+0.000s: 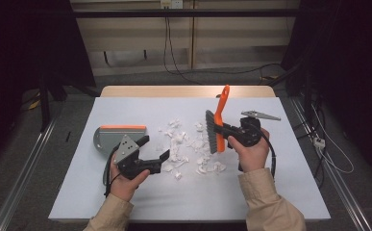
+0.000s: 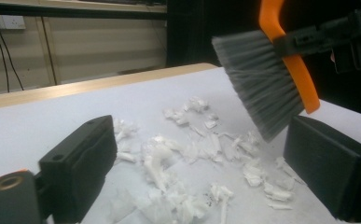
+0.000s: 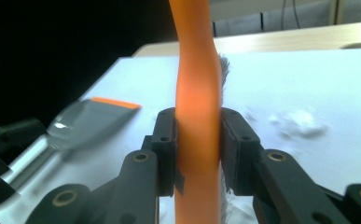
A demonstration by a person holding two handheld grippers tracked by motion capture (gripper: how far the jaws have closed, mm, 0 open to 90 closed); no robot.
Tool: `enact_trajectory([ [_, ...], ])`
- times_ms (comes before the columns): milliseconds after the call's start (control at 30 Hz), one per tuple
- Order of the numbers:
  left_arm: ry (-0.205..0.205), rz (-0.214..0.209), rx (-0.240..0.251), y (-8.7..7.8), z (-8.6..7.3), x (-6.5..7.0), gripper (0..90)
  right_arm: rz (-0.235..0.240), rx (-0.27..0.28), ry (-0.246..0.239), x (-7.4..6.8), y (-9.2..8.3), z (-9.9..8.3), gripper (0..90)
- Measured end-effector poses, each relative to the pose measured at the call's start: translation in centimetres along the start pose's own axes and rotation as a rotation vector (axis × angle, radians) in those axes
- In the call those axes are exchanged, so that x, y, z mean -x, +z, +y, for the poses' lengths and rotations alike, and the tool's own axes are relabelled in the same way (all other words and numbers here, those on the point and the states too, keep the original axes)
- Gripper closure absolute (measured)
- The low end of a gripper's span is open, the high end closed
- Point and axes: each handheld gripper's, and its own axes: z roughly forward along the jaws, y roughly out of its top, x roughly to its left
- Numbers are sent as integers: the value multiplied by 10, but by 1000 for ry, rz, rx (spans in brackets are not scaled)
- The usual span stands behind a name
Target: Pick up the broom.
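A hand brush with an orange handle (image 1: 222,103) and grey bristles (image 1: 211,132) hangs over the table, bristles pointing left and down. My right gripper (image 1: 221,129) is shut on its handle (image 3: 194,93), one jaw on each side. Under and left of the bristles (image 2: 262,88), several torn white paper scraps (image 1: 188,149) lie scattered. My left gripper (image 1: 155,147) is open with nothing between its jaws, just left of the scraps (image 2: 192,154). A grey dustpan (image 1: 114,136) with an orange edge lies flat on the table behind the left gripper.
The white table (image 1: 198,197) has a wooden strip along its far edge (image 1: 188,91). Cables (image 1: 328,154) trail on the floor to the right, and metal rails (image 1: 25,168) run along both sides. The dustpan (image 3: 89,121) appears blurred in the right gripper view.
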Motion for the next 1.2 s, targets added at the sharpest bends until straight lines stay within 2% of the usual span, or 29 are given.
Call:
enact_trajectory([
  [200, -6, 0, 4, -12, 4, -13, 55, -100, -64, -44, 13, -14, 2, 698],
  [400, -13, 23, 11, -26, 6, -27, 49, -150, -129, -54, 27, -22, 7, 698],
  [500, -8, 36, 4, -32, 5, -33, 49, -176, -134, -55, 35, -27, 10, 697],
  [633, -17, 45, -3, -38, 0, -39, 50, -207, -193, -54, 49, -16, 7, 696],
  [700, -7, 41, -6, -41, 0, -42, 50, -223, -214, -63, 56, -9, 4, 695],
  [767, -12, 43, 1, -42, -1, -44, 51, -232, -214, -60, 62, -3, 2, 698],
  [800, -7, 42, 0, -43, -1, -46, 54, -241, -208, -84, 63, 0, 2, 700],
  [867, -21, 44, 6, -45, -1, -48, 56, -250, -211, -93, 66, 4, 1, 703],
  [967, -13, 46, 2, -46, -3, -50, 57, -230, -216, -112, 70, 11, -1, 705],
  [1000, -7, 43, -5, -47, -3, -51, 58, -233, -227, -134, 71, 12, -2, 704],
  [1067, -20, 44, -2, -46, -4, -51, 66, -249, -254, -150, 70, 15, -4, 703],
  [1100, -9, 42, -11, -47, -5, -52, 66, -249, -250, -157, 70, 16, -6, 700],
  [1200, -14, 48, -9, -46, -6, -52, 66, -242, -238, -176, 68, 15, -8, 692],
])
